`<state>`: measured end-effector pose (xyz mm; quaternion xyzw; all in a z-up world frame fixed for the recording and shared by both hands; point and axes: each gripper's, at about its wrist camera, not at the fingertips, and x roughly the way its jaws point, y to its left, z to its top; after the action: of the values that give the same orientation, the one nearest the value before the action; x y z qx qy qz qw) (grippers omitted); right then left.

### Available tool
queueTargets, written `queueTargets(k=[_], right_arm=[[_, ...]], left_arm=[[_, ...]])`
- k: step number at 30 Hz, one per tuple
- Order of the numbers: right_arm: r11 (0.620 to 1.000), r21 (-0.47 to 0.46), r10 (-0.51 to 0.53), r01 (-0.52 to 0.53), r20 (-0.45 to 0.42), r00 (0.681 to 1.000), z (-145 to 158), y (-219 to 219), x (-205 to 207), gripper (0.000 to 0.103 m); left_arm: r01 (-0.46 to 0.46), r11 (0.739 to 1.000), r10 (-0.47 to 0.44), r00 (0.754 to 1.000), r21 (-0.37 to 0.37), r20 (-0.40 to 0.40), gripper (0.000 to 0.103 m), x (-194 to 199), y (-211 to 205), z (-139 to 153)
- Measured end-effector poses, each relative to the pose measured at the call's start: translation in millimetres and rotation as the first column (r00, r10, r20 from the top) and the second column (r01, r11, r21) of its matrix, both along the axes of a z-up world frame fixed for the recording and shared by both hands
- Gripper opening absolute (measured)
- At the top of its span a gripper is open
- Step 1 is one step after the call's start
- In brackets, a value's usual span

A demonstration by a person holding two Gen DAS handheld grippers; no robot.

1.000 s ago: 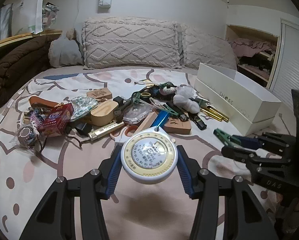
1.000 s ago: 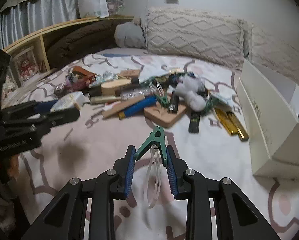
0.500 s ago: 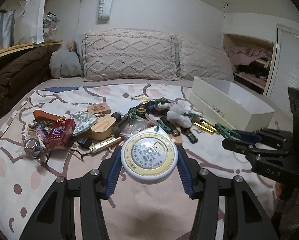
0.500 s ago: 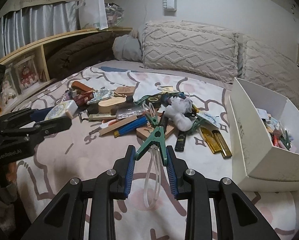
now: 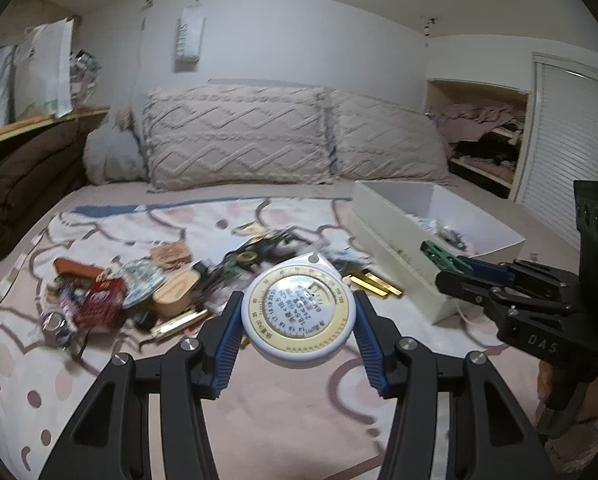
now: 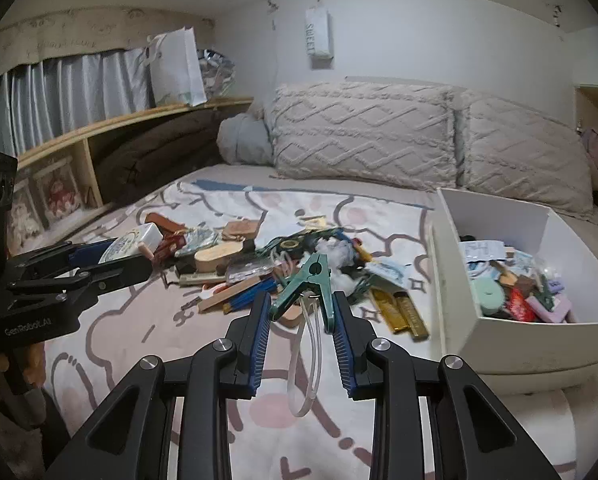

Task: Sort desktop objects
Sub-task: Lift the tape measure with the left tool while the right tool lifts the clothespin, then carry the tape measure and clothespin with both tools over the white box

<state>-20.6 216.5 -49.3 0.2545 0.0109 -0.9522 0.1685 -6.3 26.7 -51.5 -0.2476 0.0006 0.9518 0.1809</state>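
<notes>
My left gripper [image 5: 298, 320] is shut on a round white tape measure with a yellow dial [image 5: 299, 314], held above the bedspread. My right gripper [image 6: 301, 312] is shut on a green clip [image 6: 313, 280] with a white loop [image 6: 307, 364] hanging from it. In the left wrist view the right gripper [image 5: 459, 266] and its clip [image 5: 443, 254] hover by the near corner of the white box [image 5: 399, 248]. In the right wrist view the left gripper [image 6: 111, 256] with the tape measure [image 6: 133, 240] is at the left. A pile of small objects [image 6: 267, 264] lies mid-bed.
The white box [image 6: 459, 280] at the right holds several sorted items [image 6: 515, 284]. Two gold bars [image 6: 403, 312] lie beside it. Knit pillows [image 6: 363, 132] line the bed's head. A wooden shelf [image 6: 99, 136] and a brown blanket [image 6: 155, 156] run along the left.
Both grippers have risen with their loads. The view now looks down into the box, and the right gripper has come closer to its corner.
</notes>
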Motion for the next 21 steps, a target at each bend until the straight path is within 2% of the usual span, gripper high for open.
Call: queueTargets(k=[6,15,21], right_arm=[[0.999,0.012,-0.038,0.038,-0.030,0.999,12,23,17,0.031],[0.994,-0.001,-0.113,0.113,-0.043,0.993,24,67,32,0.031],[0.985,0.023,-0.168,0.170,-0.071,0.983,39,91,37,0.031]], left_arm=[[0.065,0.998,-0.064,0.998,0.022,-0.013,0.052,5,32,11],[0.152,0.988,-0.151,0.988,0.016,-0.031,0.052,8,84,23],[0.205,0.979,-0.204,0.978,0.021,-0.030,0.052,7,115,27]])
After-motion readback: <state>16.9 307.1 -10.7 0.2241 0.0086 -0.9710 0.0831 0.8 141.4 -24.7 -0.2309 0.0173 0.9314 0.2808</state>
